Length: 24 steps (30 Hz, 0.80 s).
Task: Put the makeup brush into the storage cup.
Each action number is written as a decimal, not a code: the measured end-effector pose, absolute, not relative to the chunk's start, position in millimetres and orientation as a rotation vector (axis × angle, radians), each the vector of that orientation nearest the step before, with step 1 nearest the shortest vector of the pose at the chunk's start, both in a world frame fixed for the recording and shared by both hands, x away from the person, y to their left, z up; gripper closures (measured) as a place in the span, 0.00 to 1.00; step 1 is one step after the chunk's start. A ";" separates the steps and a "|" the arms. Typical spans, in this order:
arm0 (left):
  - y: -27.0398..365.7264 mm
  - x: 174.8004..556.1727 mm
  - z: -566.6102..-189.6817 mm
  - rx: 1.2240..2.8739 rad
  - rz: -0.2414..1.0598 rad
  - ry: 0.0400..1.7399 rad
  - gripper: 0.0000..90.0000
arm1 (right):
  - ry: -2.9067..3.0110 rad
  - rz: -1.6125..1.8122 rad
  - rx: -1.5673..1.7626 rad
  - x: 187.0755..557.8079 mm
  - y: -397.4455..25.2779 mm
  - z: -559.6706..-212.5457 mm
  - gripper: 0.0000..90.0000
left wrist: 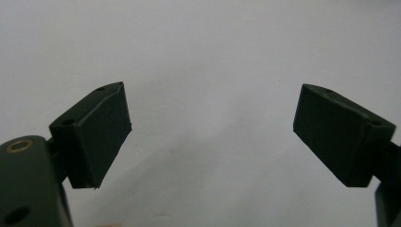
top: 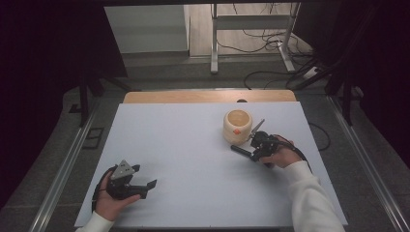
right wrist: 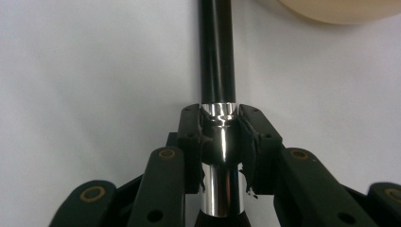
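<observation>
We see the black rod [right wrist: 216,52] with a shiny metal collar clamped in the right tongs [right wrist: 220,142], its long axis running straight ahead out of the jaws. The wooden bowl [top: 237,125] stands just beside the rod's far end, slightly to one side. Our left tongs [top: 140,186] rest wide open, holding nothing, well apart on the desk [top: 193,145].

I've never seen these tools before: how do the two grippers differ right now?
The left gripper has its jaws wide apart and holds nothing; the right gripper is clamped on a black-and-chrome rod. The left sits near the table's front edge, the right beside the wooden bowl. Both are black and hand-held.
</observation>
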<state>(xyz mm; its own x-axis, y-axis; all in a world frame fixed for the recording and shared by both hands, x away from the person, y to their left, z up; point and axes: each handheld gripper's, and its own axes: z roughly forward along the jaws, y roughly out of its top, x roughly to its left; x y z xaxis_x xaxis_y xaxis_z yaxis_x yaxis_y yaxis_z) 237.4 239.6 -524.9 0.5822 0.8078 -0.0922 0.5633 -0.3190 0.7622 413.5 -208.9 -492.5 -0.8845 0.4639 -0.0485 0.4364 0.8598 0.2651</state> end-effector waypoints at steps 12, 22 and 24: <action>239.9 237.5 -524.9 2.019 0.395 1.092 0.14 | 2.899 0.443 0.695 405.8 -210.0 -477.0 0.80; 240.3 237.3 -524.6 2.019 0.395 1.091 0.14 | 2.887 0.539 0.691 395.7 -208.9 -466.0 0.80; 240.2 237.3 -524.7 2.018 0.395 1.091 0.14 | 2.886 0.553 0.696 394.4 -208.2 -465.0 0.80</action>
